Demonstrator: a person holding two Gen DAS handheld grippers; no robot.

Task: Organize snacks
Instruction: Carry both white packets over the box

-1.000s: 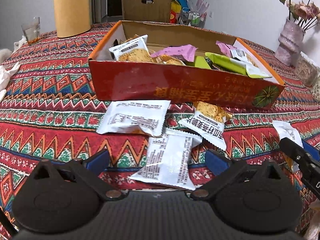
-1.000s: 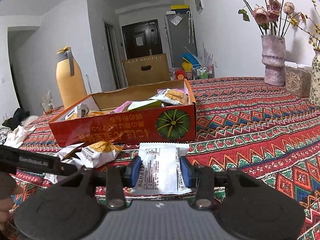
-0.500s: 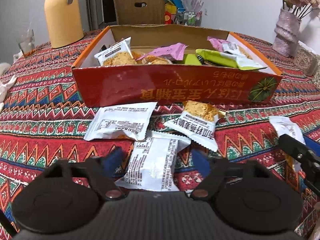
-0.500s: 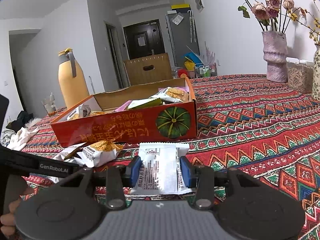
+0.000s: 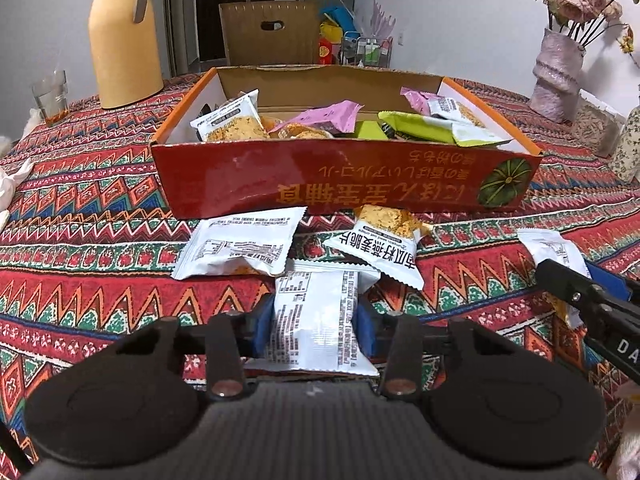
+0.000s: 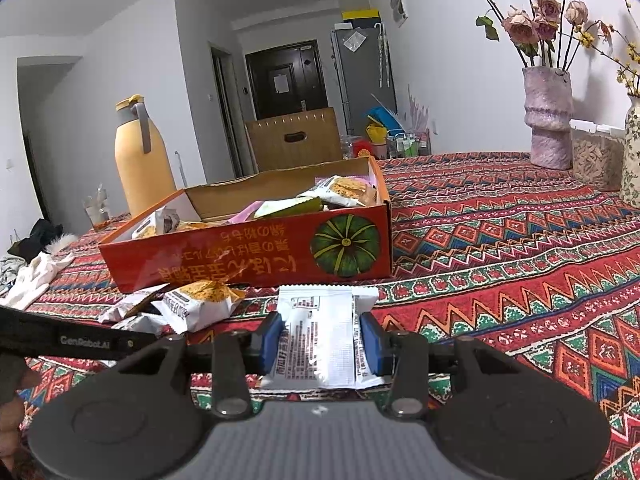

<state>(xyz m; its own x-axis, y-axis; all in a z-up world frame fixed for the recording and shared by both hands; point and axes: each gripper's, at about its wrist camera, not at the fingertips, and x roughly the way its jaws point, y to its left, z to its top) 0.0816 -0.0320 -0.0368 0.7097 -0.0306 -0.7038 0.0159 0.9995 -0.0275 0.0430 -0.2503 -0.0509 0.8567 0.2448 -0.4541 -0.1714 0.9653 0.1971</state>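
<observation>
A red cardboard box (image 5: 320, 184) with several snack packets inside stands mid-table, also in the right wrist view (image 6: 248, 256). In front of it lie a white packet (image 5: 240, 248) and a packet printed with a crisp (image 5: 380, 248). My left gripper (image 5: 314, 316) is shut on a white snack packet (image 5: 312, 344) that lies on the patterned tablecloth. My right gripper (image 6: 320, 338) is shut on another white packet (image 6: 320, 316) just right of it. One of the right gripper's fingers (image 5: 568, 286) shows at the right edge of the left wrist view.
A yellow thermos jug (image 5: 124, 40) and a glass (image 5: 50, 96) stand at the back left. A vase of flowers (image 5: 560, 76) and a clear container (image 6: 592, 156) stand at the back right. A white cloth (image 6: 32, 280) lies at the left edge.
The left gripper's jaws have closed from wide open onto the white packet between them. The right gripper has kept its grip and stayed in place.
</observation>
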